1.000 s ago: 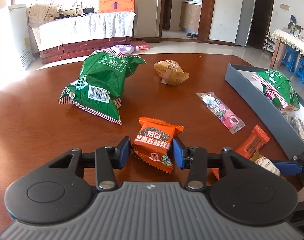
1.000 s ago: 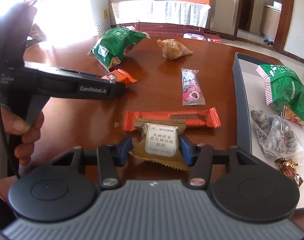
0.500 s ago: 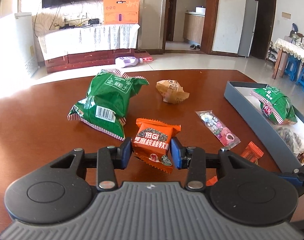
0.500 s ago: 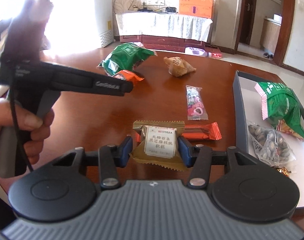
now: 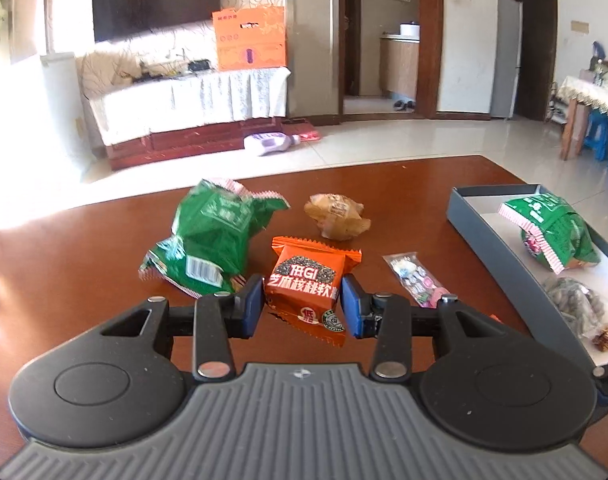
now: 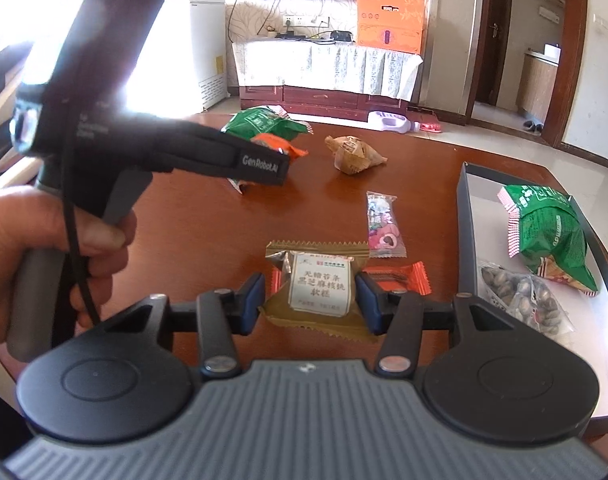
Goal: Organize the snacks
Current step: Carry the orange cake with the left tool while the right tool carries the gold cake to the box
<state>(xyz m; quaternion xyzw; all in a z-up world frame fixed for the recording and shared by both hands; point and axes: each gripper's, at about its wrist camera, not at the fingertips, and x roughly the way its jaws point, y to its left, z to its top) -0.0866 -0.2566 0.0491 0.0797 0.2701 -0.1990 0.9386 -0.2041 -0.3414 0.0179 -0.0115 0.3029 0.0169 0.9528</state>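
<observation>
- While clear of the brown table, left gripper clamped on orange snack packet.
- Right gripper clamped on gold snack packet; grey tray at three o'clock.

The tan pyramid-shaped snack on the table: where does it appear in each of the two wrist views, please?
Left wrist view: the tan pyramid-shaped snack lies just above centre, right of the large green bag on the table.
Right wrist view: it lies above centre, right of the same green bag.
Shared landmark: the orange box on the covered cabinet behind, also seen here.
</observation>
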